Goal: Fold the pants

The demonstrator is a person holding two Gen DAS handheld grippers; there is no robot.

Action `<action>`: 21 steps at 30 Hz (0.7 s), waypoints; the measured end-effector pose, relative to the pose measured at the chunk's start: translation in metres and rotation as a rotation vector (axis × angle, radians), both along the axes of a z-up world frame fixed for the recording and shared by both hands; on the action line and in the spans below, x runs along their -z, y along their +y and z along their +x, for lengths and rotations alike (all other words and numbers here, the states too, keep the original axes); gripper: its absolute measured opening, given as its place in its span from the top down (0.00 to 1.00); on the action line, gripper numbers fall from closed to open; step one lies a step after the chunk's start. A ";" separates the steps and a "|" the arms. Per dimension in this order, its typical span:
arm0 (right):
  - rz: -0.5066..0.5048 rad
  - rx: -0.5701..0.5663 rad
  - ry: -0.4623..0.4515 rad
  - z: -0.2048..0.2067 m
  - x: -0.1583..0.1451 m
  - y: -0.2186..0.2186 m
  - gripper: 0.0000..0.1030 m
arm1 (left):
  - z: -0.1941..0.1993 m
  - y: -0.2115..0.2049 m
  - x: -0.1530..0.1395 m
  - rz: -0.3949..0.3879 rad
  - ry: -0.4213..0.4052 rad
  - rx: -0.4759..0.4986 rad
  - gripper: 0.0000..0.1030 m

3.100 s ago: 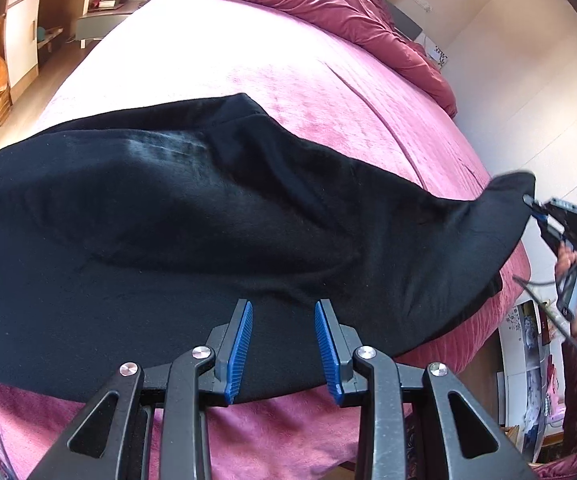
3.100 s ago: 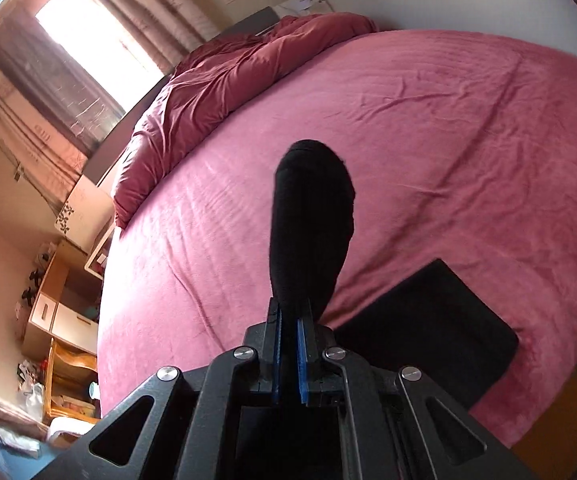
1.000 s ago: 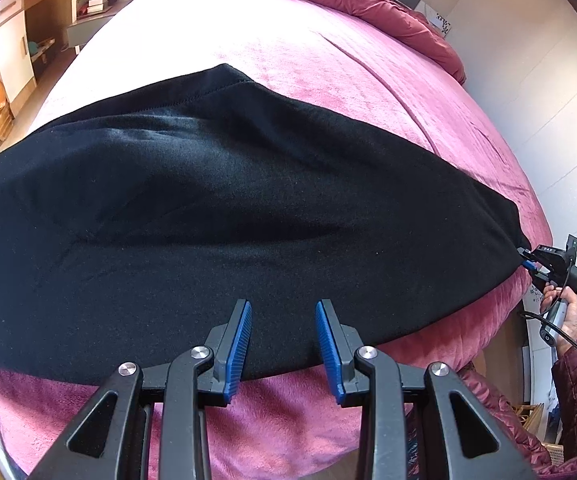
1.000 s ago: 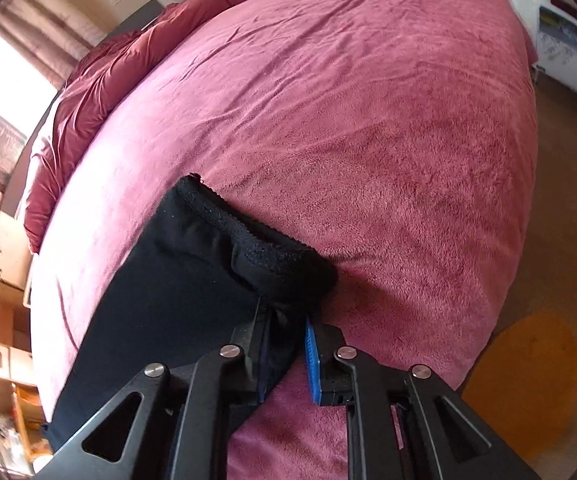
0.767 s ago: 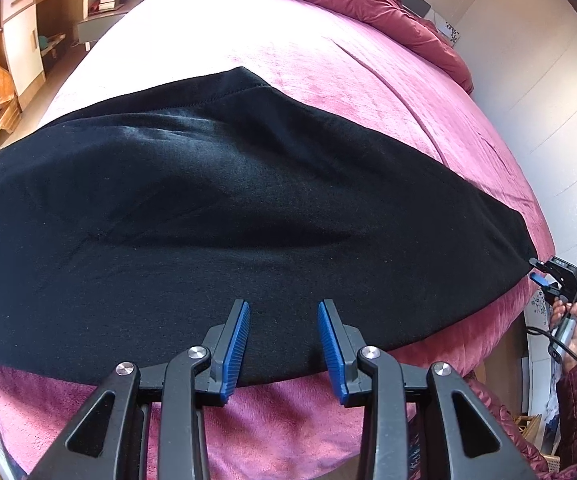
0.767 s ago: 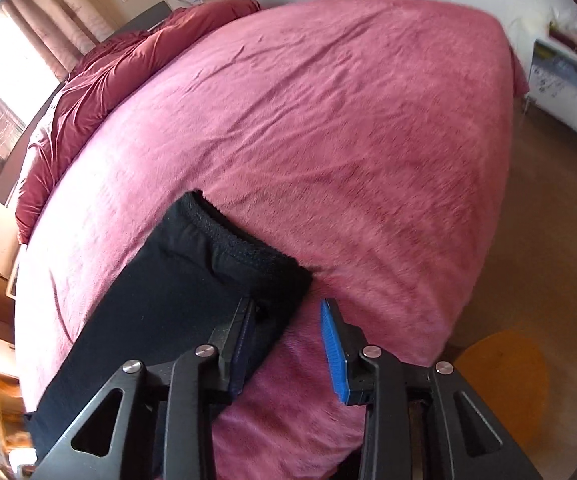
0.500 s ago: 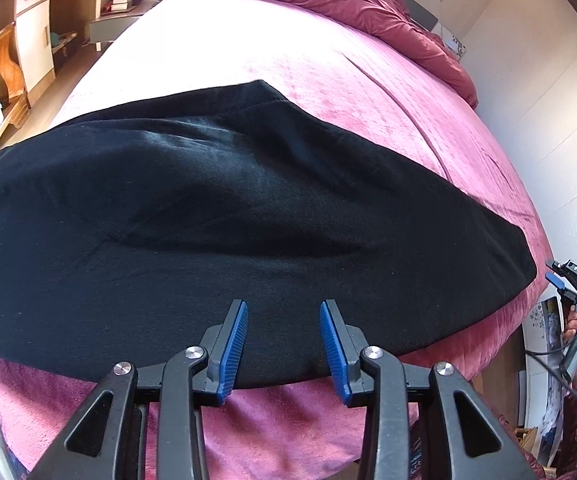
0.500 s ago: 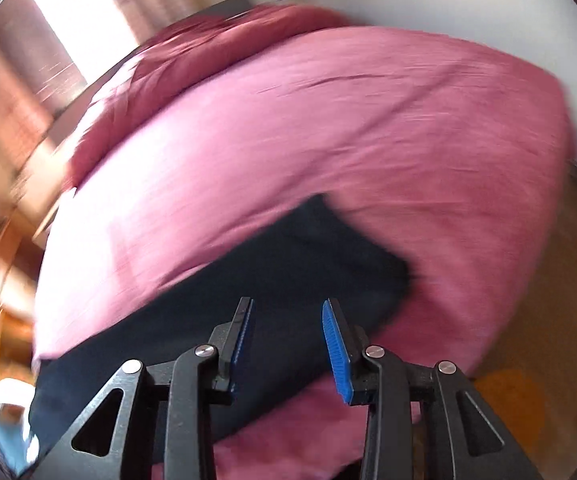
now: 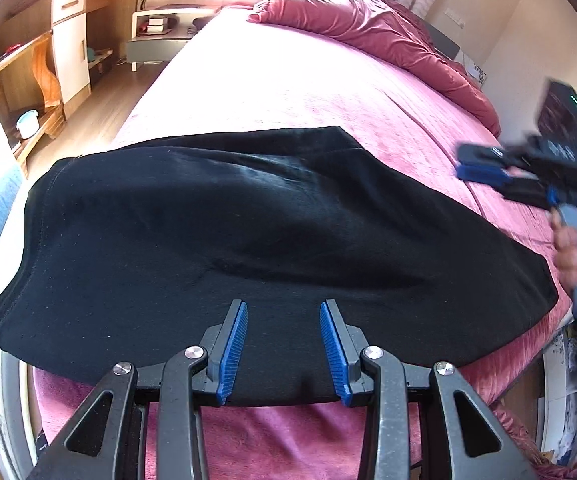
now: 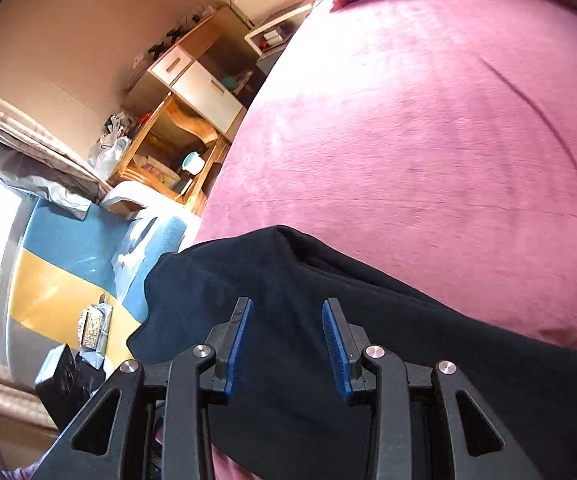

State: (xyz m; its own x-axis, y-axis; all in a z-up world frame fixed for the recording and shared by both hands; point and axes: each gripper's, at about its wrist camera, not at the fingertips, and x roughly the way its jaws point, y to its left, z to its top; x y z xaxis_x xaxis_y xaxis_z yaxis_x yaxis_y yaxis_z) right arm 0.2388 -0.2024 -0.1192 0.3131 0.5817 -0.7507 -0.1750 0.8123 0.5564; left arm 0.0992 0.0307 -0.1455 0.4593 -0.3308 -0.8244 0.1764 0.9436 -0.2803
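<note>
Black pants (image 9: 272,232) lay flat across pink bed (image 9: 296,80), near its front edge. Left tool (image 9: 283,312) hovered over near hem, blue pads parted, gripping nothing. Right tool (image 10: 286,310) hovered above pants too, pads apart, empty; seen blurred at right in left view.

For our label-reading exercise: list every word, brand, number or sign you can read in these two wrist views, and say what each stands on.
No text can be read.
Blurred black right gripper: faint markings on its body, too smeared to read.
Papers beside the pink-covered bed: print too small.
Black pants: no label visible.
Open left gripper: no markings.
</note>
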 end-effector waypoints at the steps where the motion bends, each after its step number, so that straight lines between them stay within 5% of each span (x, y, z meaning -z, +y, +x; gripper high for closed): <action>1: -0.009 -0.002 0.025 0.012 0.006 0.013 0.64 | 0.000 0.003 0.002 -0.001 0.001 -0.005 0.63; 9: -0.098 -0.078 0.160 0.069 0.056 0.057 0.66 | 0.002 0.016 0.013 -0.005 0.006 -0.009 0.63; 13: -0.137 -0.120 0.138 0.072 0.055 0.073 0.92 | 0.002 0.024 0.016 -0.010 0.013 -0.016 0.63; 16: -0.178 -0.112 0.020 0.071 0.033 0.074 0.95 | 0.001 0.026 0.018 -0.012 0.018 -0.020 0.63; 21: -0.262 -0.034 0.063 0.085 0.055 0.063 0.96 | 0.004 0.039 0.032 -0.036 0.057 -0.051 0.63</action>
State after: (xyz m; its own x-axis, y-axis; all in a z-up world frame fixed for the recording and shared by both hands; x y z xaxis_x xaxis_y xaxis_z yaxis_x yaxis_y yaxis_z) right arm 0.3239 -0.1396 -0.1738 0.2449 0.3748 -0.8942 -0.1765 0.9241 0.3391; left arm 0.1032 0.0697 -0.1771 0.4287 -0.3379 -0.8379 0.1111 0.9401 -0.3223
